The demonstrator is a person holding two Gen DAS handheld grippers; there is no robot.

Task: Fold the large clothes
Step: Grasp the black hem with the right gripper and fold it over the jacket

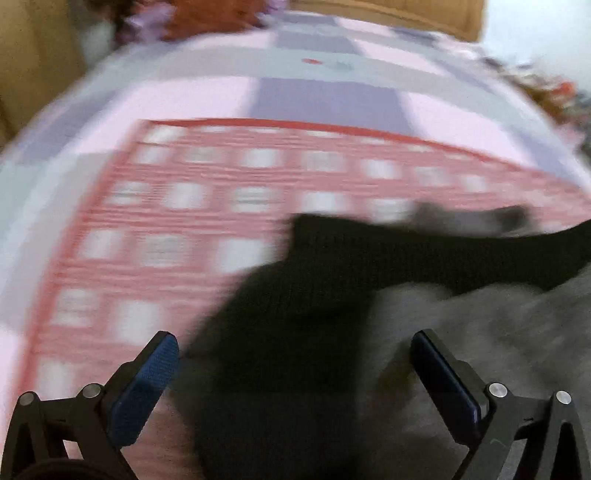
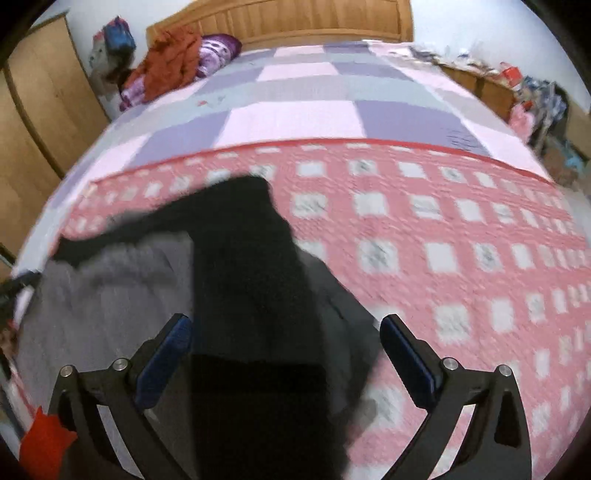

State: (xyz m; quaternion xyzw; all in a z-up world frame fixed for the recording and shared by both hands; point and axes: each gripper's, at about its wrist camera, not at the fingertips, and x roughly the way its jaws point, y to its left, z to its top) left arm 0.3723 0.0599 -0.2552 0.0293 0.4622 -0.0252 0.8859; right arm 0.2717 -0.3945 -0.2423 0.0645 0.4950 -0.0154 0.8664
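- Wardrobe (image 2: pixel 40 122): 1, wooden, far left in the right wrist view, cut off by the lens edge.
- Clothes pile (image 2: pixel 170 62): 1 heap at the bed's far-left corner, rust-orange piece on a purple patterned one; item count inside it unclear. In the left wrist view it's just a blur at the top edge.
- Bed: 1, with wooden headboard (image 2: pixel 314 18) and 2 covers – a pastel checked sheet (image 2: pixel 295 118) on the far half, a red-and-white checked quilt (image 2: pixel 443 229) on the near half.
- Left gripper (image 1: pixel 295 354): jaws wide apart, nothing between the pads; both blue pads visible, body cut off at the bottom.
- Garment (image 1: pixel 295 314): 1 visible, dark, black part plus grey part (image 1: pixel 498 332), lying on the quilt's near-left area, directly ahead of both grippers. Heavy motion blur in the left view; can't tell the type or whether black and grey are one piece or two.
- Right gripper (image 2: pixel 286 338): jaws wide apart, gripping nothing; black fabric (image 2: pixel 251 277) fills the gap ahead of it, contact can't be told.
- Orange-red object (image 2: pixel 44 439): 1, bottom-left corner of the right view, cropped, unidentifiable.
- Clutter (image 2: pixel 517 92): far right beside the bed, on low wooden furniture; too small and blurred to count.
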